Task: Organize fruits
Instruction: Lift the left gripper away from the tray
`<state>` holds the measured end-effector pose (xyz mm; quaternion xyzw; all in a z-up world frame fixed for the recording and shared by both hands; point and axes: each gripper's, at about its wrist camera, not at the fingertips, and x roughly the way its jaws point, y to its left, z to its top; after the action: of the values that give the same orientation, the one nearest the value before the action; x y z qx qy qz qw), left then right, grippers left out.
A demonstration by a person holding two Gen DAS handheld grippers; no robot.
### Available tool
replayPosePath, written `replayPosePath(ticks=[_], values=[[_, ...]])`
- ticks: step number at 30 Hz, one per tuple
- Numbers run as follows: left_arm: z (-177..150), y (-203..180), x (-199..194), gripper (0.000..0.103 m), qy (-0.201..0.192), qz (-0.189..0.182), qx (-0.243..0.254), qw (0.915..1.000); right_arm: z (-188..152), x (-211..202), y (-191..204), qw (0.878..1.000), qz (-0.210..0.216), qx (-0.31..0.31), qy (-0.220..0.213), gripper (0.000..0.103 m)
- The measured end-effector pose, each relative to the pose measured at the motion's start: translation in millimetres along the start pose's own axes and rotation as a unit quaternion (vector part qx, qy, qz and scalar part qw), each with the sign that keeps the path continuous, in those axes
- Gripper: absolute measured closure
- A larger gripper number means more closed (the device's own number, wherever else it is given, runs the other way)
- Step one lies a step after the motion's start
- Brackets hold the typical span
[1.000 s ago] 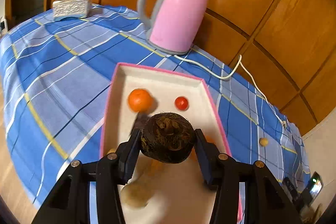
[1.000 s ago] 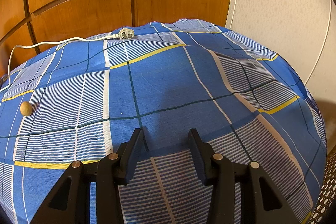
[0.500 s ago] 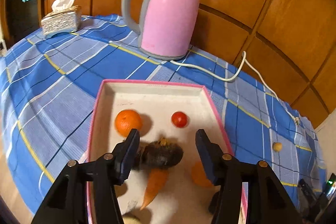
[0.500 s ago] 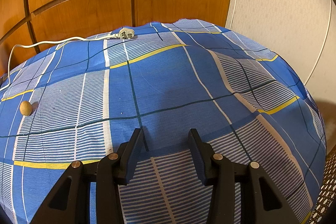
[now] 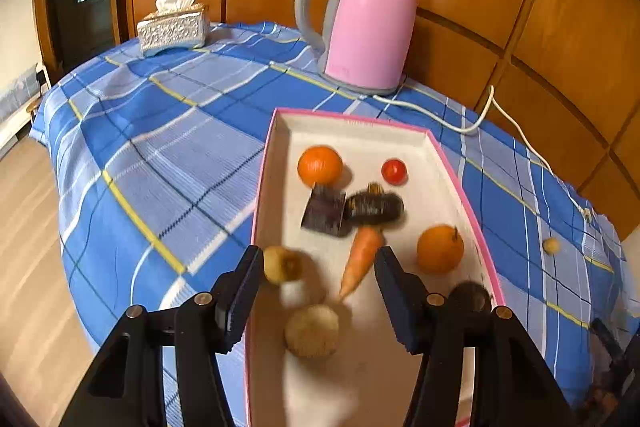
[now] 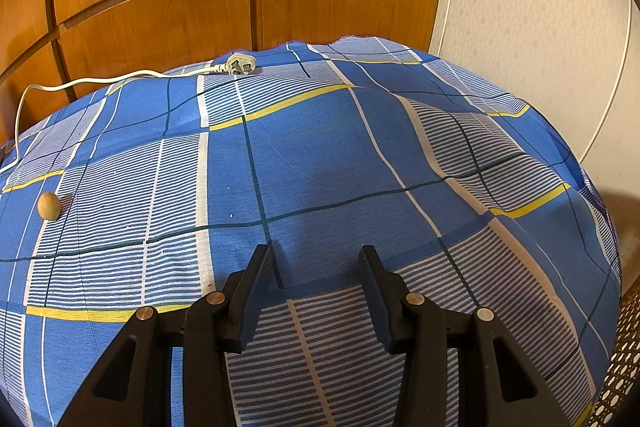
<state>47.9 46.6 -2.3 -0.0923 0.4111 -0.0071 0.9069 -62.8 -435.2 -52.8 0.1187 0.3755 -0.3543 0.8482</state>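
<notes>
A pink-rimmed white tray (image 5: 356, 125) lies on the blue plaid tablecloth. In it are two oranges (image 5: 320, 165) (image 5: 440, 248), a small red tomato (image 5: 394, 171), a dark round fruit (image 5: 373, 206) beside a dark card (image 5: 324, 211), a carrot (image 5: 360, 261), and several brownish fruits (image 5: 312, 330). My left gripper (image 5: 318, 267) is open and empty above the tray's near end. A small tan fruit (image 6: 49, 205) lies alone on the cloth, also in the left wrist view (image 5: 551, 245). My right gripper (image 6: 316, 263) is open and empty over bare cloth.
A pink electric kettle (image 5: 360, 19) stands behind the tray, its white cord (image 5: 472, 123) running to a plug (image 6: 240, 65) by the wood-panelled wall. A tissue box (image 5: 173, 27) sits at the far left corner. The table edge drops off on the right.
My left gripper opened and let go of the dark round fruit into the tray, then drew back and up. The right gripper has not moved.
</notes>
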Motion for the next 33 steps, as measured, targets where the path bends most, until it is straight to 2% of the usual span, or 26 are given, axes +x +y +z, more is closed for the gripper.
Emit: replayPosePath(ticks=[6,33], values=[[-9,-6,-2,0.036,0.001,-0.004,0.009,1.0,0,0,0,1.0,-0.003,-0.003,0.001,0.057],[-22,-3,-3,0.035,0.01,-0.013,0.005,0.9999,1,0,3,1.0,-0.008,-0.012,0.007,0.058]])
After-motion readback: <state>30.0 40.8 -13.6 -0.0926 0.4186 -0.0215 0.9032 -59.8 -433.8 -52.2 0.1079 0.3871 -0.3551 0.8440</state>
